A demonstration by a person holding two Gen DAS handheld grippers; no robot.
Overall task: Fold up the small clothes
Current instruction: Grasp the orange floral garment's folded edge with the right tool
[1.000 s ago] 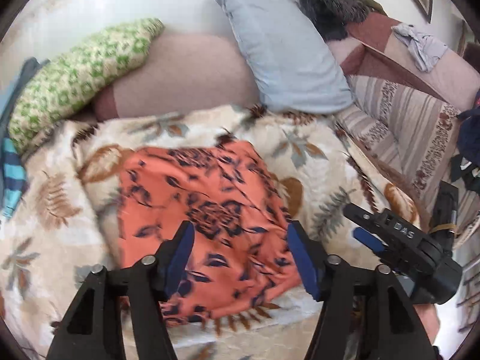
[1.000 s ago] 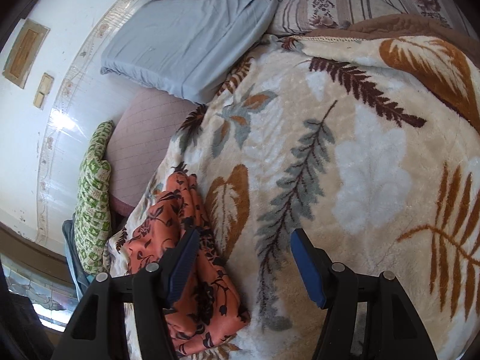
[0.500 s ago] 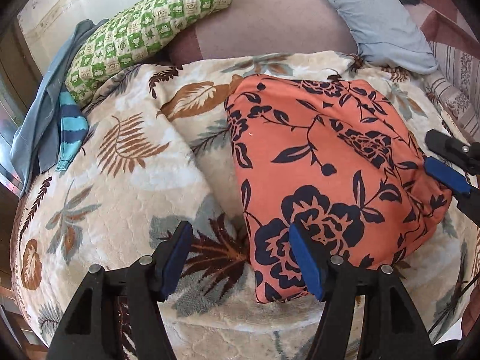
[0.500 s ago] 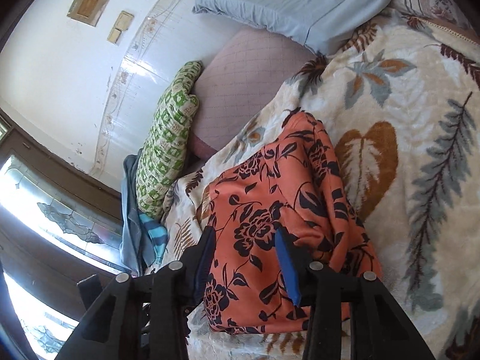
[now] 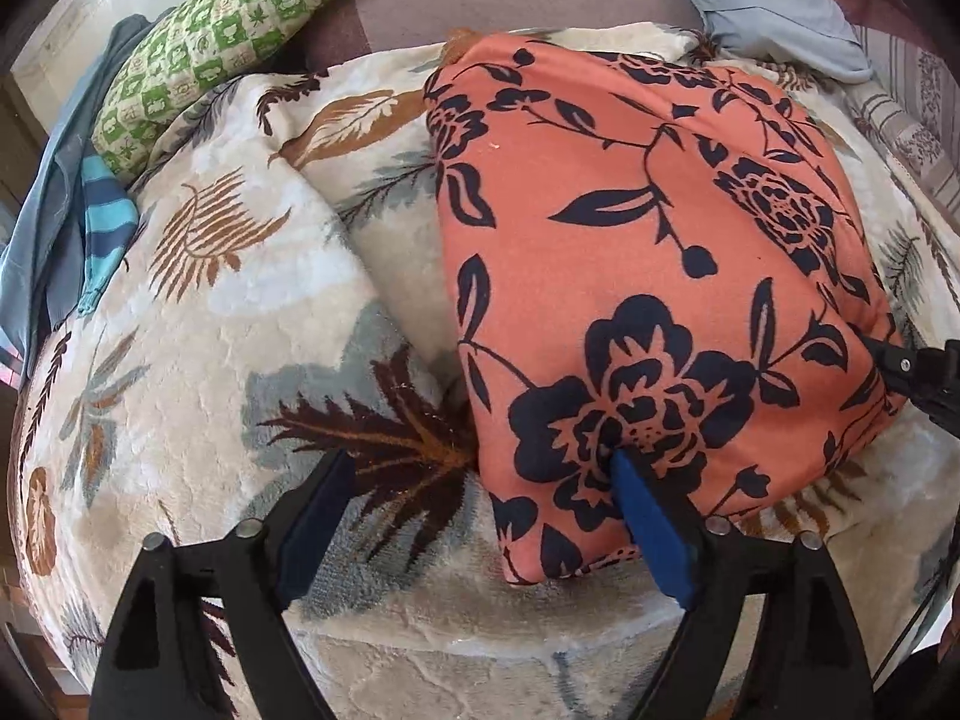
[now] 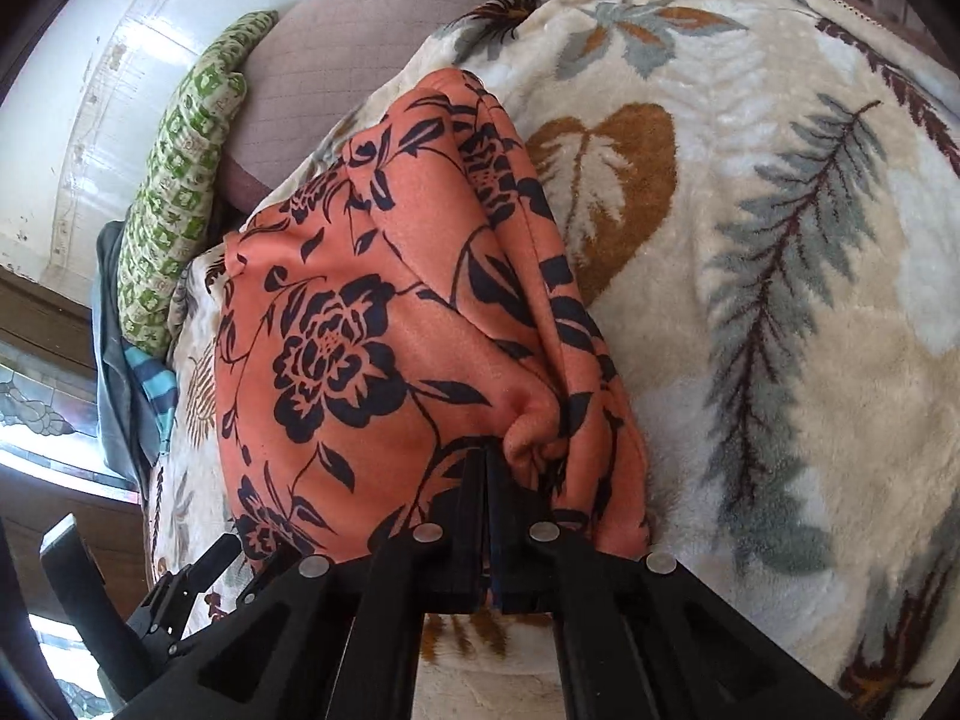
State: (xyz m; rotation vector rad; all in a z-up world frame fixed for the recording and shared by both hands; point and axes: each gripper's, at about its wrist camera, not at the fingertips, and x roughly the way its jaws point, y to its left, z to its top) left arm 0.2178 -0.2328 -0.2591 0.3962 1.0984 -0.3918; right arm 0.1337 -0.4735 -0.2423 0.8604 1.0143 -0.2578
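Right hand-held gripper [image 6: 485, 468] went from part-open over the orange floral garment [image 5: 648, 276] to clamped tight on a bunched fold of it.

Left hand-held gripper [image 5: 474, 516] is spread wide, holding nothing, 1 blue pad [image 5: 645, 525] resting on the garment's near corner at lower center of the left wrist view. Garment lies folded on the leaf-print blanket [image 5: 198, 324] on the bed, green pillow [image 5: 222, 42] at upper left.

An orange garment [image 5: 648, 276] printed with dark navy flowers is seen folded on a leaf-patterned blanket, filling the frame's centre right, its near edge bunched and puckered at lower centre.
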